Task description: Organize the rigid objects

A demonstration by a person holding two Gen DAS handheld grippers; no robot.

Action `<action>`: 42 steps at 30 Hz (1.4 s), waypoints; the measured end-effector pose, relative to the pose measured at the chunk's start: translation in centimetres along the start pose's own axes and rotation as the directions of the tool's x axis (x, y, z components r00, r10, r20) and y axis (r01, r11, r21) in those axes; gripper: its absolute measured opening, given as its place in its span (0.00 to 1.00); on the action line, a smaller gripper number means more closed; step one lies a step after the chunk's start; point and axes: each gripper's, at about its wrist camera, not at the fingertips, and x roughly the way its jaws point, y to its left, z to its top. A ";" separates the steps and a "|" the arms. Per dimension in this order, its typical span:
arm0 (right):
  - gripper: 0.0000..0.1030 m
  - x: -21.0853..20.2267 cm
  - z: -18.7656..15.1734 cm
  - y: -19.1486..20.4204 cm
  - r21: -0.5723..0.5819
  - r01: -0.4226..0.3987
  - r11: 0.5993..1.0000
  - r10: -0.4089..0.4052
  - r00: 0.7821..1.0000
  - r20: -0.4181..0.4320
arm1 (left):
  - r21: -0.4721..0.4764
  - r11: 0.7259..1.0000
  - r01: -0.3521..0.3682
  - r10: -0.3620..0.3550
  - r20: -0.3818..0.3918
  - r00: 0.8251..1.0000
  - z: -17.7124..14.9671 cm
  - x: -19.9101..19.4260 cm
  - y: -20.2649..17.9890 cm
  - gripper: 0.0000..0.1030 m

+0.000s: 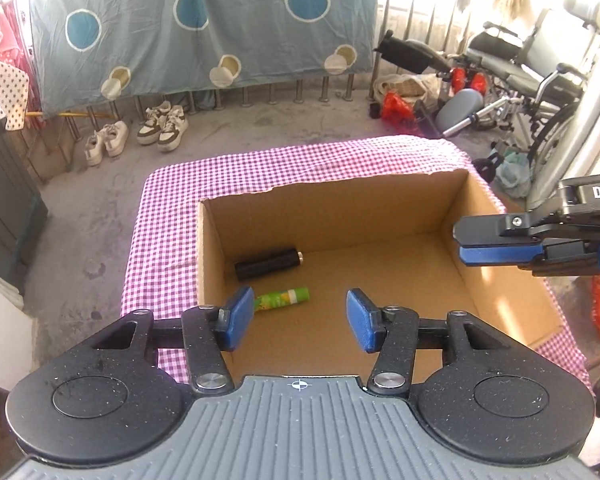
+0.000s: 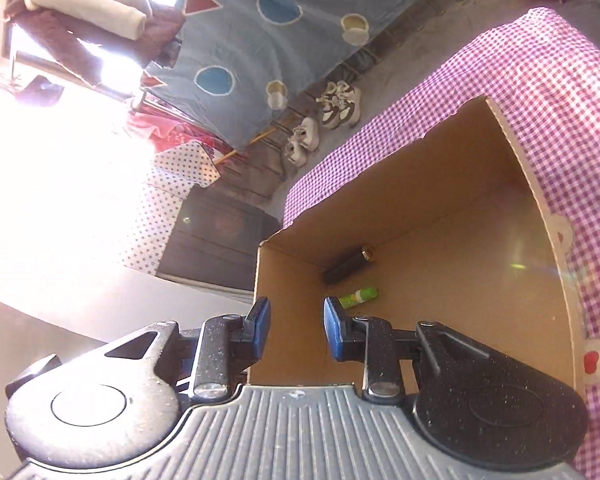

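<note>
left gripper (image 1: 300, 320): hangs over the near edge of the box, jaws apart, nothing between the blue pads.
right gripper (image 2: 296, 328): tilted over the box's near corner, jaws parted by a narrower gap, empty; in the left wrist view it reaches in from the right above the box.
green tube (image 1: 285, 299): lies flat on the box floor, near the left wall, just beyond the left gripper's pad. It looks light, stiff and smooth, so it would likely roll or slip; best taken across the middle of its barrel.
black cylinder (image 1: 268, 263): lies just behind the green tube, brass-coloured tip to the right. Probably heavier and hard; grip mid-body, across the axis.
cardboard box (image 1: 340, 208): open-topped, light, thin-walled; it may slide if nudged.
checked cloth (image 1: 228, 172): covers the table beneath the box.
</note>
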 end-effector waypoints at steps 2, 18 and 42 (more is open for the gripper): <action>0.34 -3.4 -2.0 -0.9 0.010 -0.049 0.999 0.049 0.998 0.040 | 0.009 0.999 0.032 -0.032 0.020 0.999 -1.3 -1.5 -0.4 0.51; 0.41 -9.4 -21.3 -13.3 0.323 0.009 0.946 -0.054 0.990 0.131 | 0.185 0.926 0.330 -0.308 -0.138 0.941 -15.2 0.9 -10.4 0.51; 0.34 -5.2 -21.2 -15.7 0.369 0.068 0.927 -0.109 0.990 0.092 | 0.275 0.906 0.321 -0.258 -0.240 0.936 -17.4 5.7 -14.2 0.39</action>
